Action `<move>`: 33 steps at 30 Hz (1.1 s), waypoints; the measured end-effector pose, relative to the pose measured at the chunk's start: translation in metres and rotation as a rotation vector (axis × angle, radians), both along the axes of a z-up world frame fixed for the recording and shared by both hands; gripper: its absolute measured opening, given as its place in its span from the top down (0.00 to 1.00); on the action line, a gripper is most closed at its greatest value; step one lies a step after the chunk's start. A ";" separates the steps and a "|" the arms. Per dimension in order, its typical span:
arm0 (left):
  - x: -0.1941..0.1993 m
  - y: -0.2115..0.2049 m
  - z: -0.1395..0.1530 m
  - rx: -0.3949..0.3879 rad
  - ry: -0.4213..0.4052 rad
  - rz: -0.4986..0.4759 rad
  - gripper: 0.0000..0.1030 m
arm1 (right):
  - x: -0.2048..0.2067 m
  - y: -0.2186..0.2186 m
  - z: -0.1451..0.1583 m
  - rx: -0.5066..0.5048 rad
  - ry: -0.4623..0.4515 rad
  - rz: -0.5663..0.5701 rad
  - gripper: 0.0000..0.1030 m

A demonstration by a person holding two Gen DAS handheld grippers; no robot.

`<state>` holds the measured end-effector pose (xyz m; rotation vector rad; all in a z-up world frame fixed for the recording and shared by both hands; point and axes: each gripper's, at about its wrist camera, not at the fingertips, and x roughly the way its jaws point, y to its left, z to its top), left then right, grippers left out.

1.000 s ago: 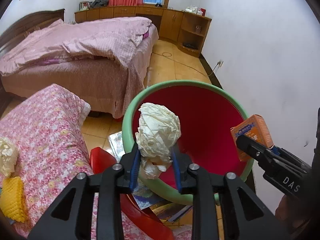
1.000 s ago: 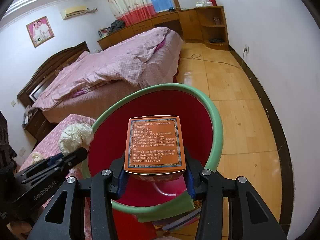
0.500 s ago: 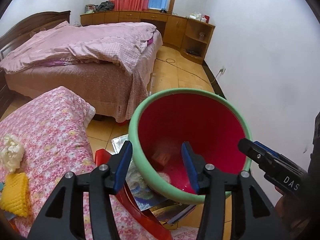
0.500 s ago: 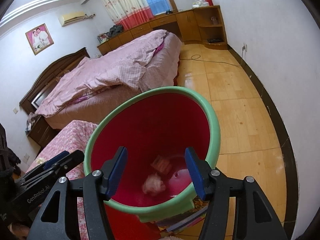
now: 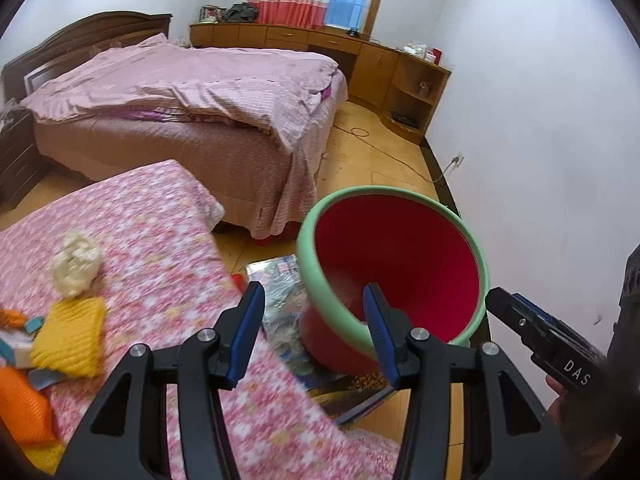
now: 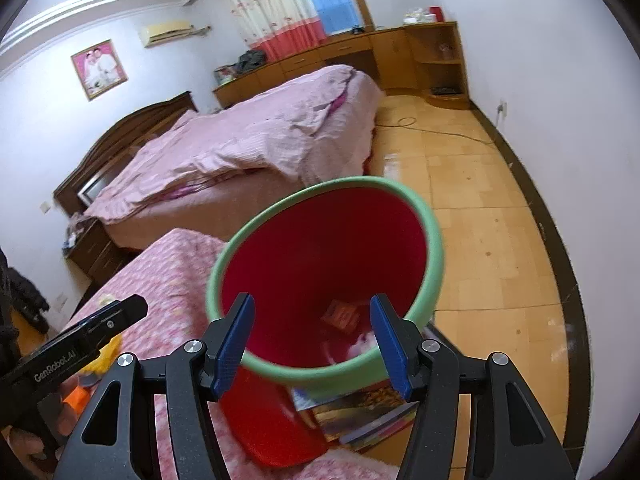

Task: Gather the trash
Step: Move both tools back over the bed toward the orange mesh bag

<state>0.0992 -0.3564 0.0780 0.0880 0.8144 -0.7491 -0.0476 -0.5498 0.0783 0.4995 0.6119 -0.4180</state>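
Both grippers are angled downward toward the red bin with the green rim (image 5: 394,196), which stands on the floor just right of the floral-covered surface (image 5: 160,240). The left gripper (image 5: 312,328) is held over the near left edge of the bin; its blue-padded fingers (image 5: 248,320) are spread, and nothing is held between them. The bin's near rim is seen between the two fingers, below them. The right gripper (image 6: 312,340) is held over the bin's near rim, its fingers likewise spread and empty. Through the gap between its fingers, an orange box (image 6: 340,315) and a crumpled pale wad (image 6: 366,342) are seen lying at the bottom of the bin, well below the pads.

In the left wrist view the right gripper is seen at the right edge, grasped by a hand (image 5: 572,408). On the floral-covered surface, at the left, another crumpled paper ball (image 5: 76,264) is seen lying just beyond a yellow knitted cloth (image 5: 70,336). Magazines (image 6: 360,412) lie on the floor under the bin's near side.
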 end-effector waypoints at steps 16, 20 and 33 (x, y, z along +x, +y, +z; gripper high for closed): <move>-0.008 0.112 0.014 0.026 -0.030 0.168 0.50 | -0.005 0.063 0.009 0.009 -0.019 0.097 0.40; -0.004 0.142 0.015 0.041 -0.043 0.217 0.50 | 0.001 0.083 0.010 0.002 -0.010 0.128 0.40; 0.026 0.227 -0.015 0.163 -0.009 0.371 0.50 | 0.015 0.127 -0.002 -0.002 0.038 0.180 0.40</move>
